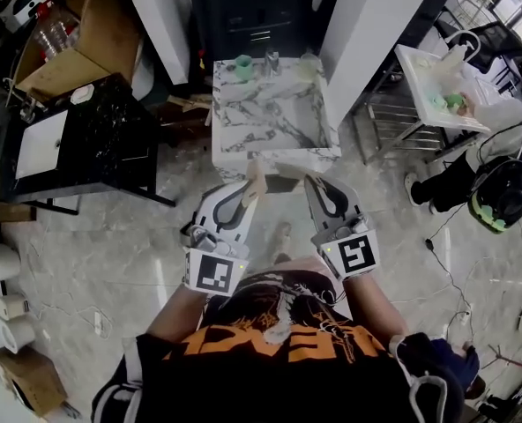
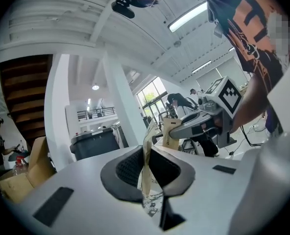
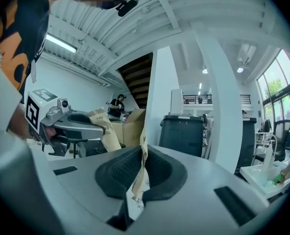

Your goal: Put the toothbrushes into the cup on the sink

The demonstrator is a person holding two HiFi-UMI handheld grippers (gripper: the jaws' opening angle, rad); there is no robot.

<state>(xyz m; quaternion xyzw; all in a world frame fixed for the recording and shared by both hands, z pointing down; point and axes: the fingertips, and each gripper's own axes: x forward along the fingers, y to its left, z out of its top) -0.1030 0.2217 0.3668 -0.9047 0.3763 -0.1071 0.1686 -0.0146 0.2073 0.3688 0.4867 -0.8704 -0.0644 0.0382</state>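
Short of the white marble sink (image 1: 234,135), left hand-held gripper (image 1: 246,192) and right hand-held gripper (image 1: 316,188) each clamp a beige paper-wrapped toothbrush (image 2: 146,170); the pale green cup (image 1: 243,66) holds neither yet

Orange lettering on black shirt (image 1: 287,346), print on paper packet (image 3: 103,126), both unreadable

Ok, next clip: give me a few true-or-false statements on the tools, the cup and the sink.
1. The left tool is shut on a tan paper-wrapped toothbrush. True.
2. The right tool is empty. False: it grips its own tan paper-wrapped toothbrush.
3. The pale green cup lies on the floor. False: it sits at the back edge of the white grey-veined marble sink.
4. Another person is at the right. True.
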